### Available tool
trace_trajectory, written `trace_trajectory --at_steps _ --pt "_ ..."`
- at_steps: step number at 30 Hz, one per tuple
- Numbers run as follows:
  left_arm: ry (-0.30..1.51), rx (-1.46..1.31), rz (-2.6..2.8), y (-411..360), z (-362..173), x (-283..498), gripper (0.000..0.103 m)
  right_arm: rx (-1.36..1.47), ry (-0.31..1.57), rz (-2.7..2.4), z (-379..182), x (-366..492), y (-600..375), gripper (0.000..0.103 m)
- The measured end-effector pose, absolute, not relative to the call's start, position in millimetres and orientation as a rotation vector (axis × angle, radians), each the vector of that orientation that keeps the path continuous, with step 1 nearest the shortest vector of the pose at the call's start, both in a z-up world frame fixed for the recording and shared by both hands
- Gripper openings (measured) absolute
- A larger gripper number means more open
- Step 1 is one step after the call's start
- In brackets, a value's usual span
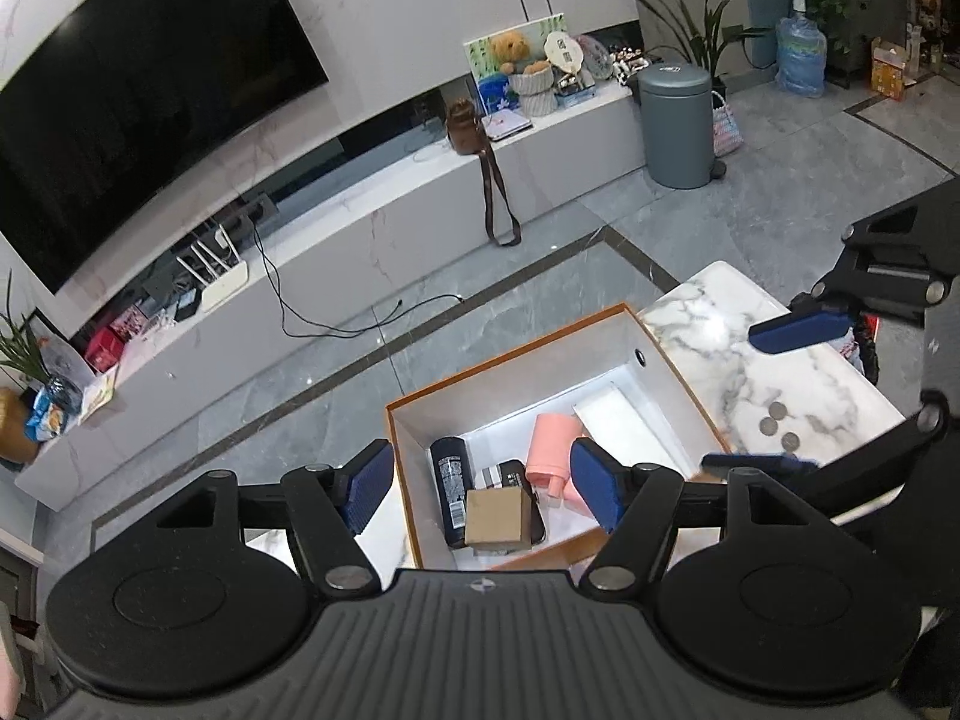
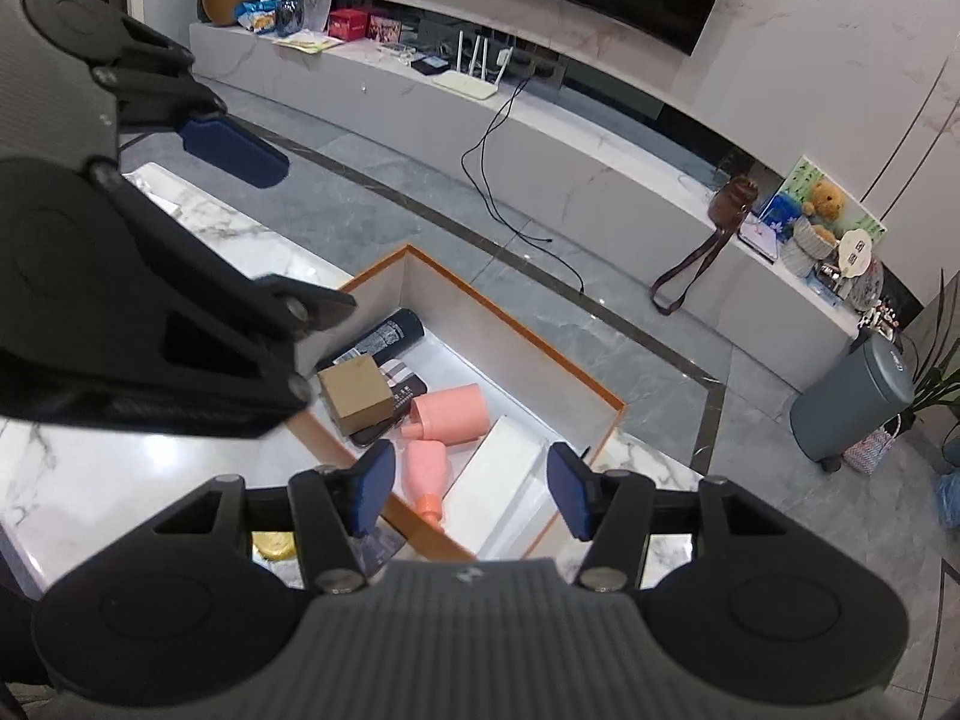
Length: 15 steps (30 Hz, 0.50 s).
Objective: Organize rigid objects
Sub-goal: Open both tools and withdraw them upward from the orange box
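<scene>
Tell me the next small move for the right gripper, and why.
Probably swing the right gripper back over the marble table toward the coins: its jaws are open and empty above the orange-rimmed box, which already holds several items, while the coins lie loose outside it.

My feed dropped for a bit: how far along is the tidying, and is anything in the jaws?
Mostly packed: the orange-rimmed box already holds a black bottle, a cardboard cube, a pink bottle and a white box. Nothing is in hand; the left gripper and right gripper hover open over it. Left: the coins on the marble table.
</scene>
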<state>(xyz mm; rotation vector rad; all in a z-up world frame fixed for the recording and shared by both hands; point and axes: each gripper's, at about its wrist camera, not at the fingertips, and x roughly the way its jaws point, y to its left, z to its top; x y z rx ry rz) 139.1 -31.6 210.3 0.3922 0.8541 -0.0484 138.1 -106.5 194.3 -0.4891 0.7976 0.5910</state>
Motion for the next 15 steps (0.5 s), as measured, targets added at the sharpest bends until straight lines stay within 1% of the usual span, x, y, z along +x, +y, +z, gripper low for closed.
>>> trace_trajectory --at_steps 7,15 --pt "0.811 0.38 -0.065 -33.5 216.0 93.2 0.083 -0.486 0.759 0.615 207.5 90.2 -128.4 0.056" --pt "0.818 0.332 -0.082 -26.8 185.4 52.8 0.083 -0.464 0.762 0.642 191.4 55.5 -148.2 0.058"
